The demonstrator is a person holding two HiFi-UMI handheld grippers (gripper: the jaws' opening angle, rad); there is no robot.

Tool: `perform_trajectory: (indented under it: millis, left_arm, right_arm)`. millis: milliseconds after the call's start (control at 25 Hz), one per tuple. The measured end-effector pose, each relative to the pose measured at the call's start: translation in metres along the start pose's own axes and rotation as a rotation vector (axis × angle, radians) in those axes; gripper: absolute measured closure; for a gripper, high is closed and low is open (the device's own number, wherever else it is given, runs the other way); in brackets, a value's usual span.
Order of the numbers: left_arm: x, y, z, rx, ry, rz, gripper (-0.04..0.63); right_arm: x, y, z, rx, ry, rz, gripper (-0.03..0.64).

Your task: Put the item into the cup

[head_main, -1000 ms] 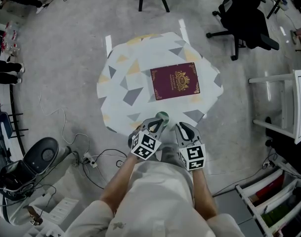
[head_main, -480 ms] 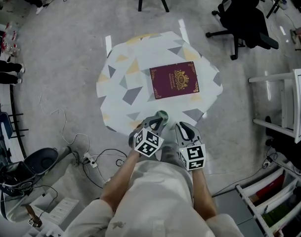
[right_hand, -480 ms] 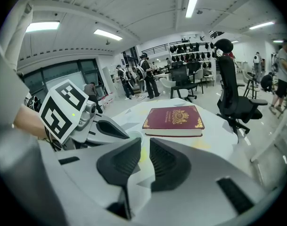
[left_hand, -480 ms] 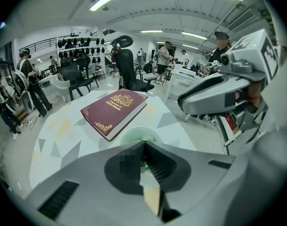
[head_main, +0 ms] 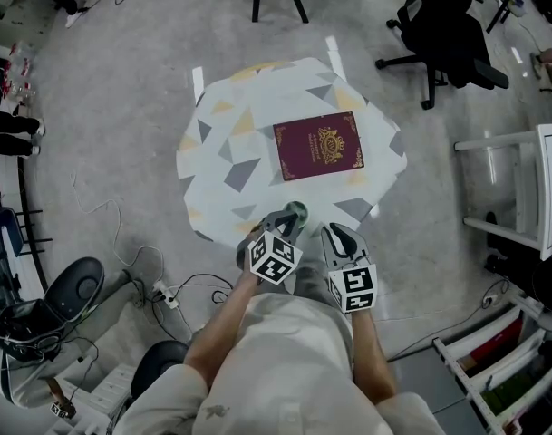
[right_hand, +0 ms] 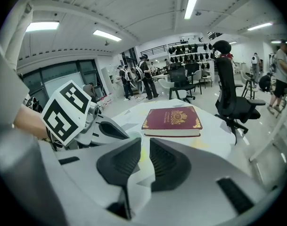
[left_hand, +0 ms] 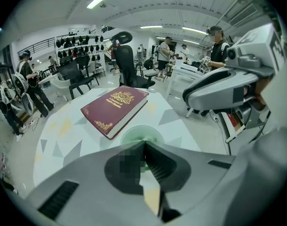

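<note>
green cup (left_hand: 128, 134) plainest in left gripper view

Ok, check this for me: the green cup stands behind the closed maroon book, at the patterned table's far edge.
Wrong about the side. The green cup stands in front of the closed maroon book, at the patterned table's near edge, the one closest to the person. The head view shows it.
</note>
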State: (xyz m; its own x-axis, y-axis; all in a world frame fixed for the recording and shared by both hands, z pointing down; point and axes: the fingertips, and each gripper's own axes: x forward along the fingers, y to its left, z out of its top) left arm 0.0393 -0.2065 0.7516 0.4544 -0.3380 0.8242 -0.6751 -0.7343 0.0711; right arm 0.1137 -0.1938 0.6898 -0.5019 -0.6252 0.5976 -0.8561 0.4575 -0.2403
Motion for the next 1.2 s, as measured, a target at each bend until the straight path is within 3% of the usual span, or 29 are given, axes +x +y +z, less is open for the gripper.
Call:
perform_trajectory:
  millis: [520,1200]
  left_arm:
    - [-0.001,-0.001,0.003,0.021,-0.003,0.006,0.555]
    - [-0.029,0.008,0.020,0.010,-0.099,0.029,0.552]
  right_arm:
    - [-0.004,0.004,-0.001,0.004,-0.008,-0.018,0.552]
    - [-0.007,0.016,0.008,-0.018,-0.037,-0.026,0.551]
